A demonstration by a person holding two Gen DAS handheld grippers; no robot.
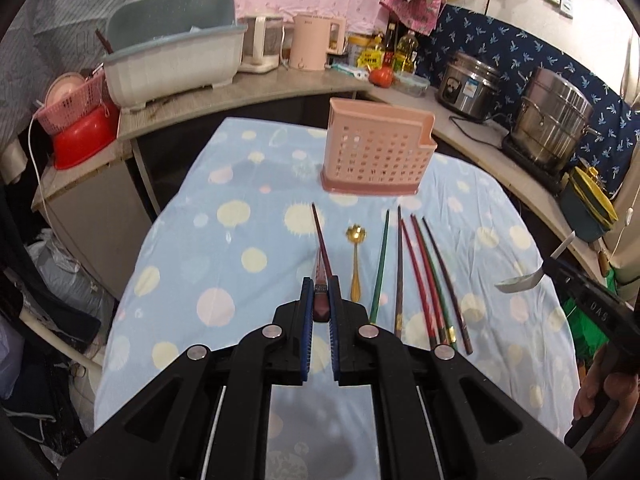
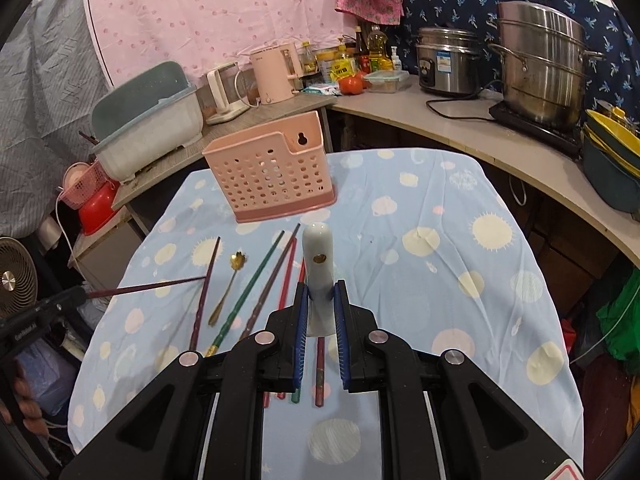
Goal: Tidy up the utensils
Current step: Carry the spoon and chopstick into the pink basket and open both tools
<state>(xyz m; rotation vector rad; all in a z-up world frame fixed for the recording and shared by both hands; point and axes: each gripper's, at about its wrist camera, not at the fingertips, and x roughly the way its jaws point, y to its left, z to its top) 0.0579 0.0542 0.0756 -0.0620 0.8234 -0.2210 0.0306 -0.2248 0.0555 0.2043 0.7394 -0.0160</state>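
My left gripper (image 1: 321,296) is shut on a dark red chopstick (image 1: 321,240) and holds it above the cloth; a second one lies under it. In the right wrist view the held chopstick (image 2: 148,287) juts from the left gripper (image 2: 76,298). My right gripper (image 2: 321,292) is shut on a white ceramic spoon (image 2: 318,264), seen in the left wrist view (image 1: 520,282) held in the air at right. A pink perforated utensil holder (image 1: 378,152) (image 2: 272,172) stands at the table's far side. A gold spoon (image 1: 355,258) (image 2: 227,284) and several chopsticks (image 1: 424,276) (image 2: 256,292) lie on the cloth.
The table has a light blue spotted cloth (image 1: 224,264) (image 2: 440,264). Behind it runs a counter (image 1: 280,90) with a dish rack (image 1: 176,64), kettles (image 1: 316,42), bottles, a tomato, a rice cooker (image 2: 448,62) and a steel steamer pot (image 2: 540,64). A red basin (image 1: 82,136) sits at left.
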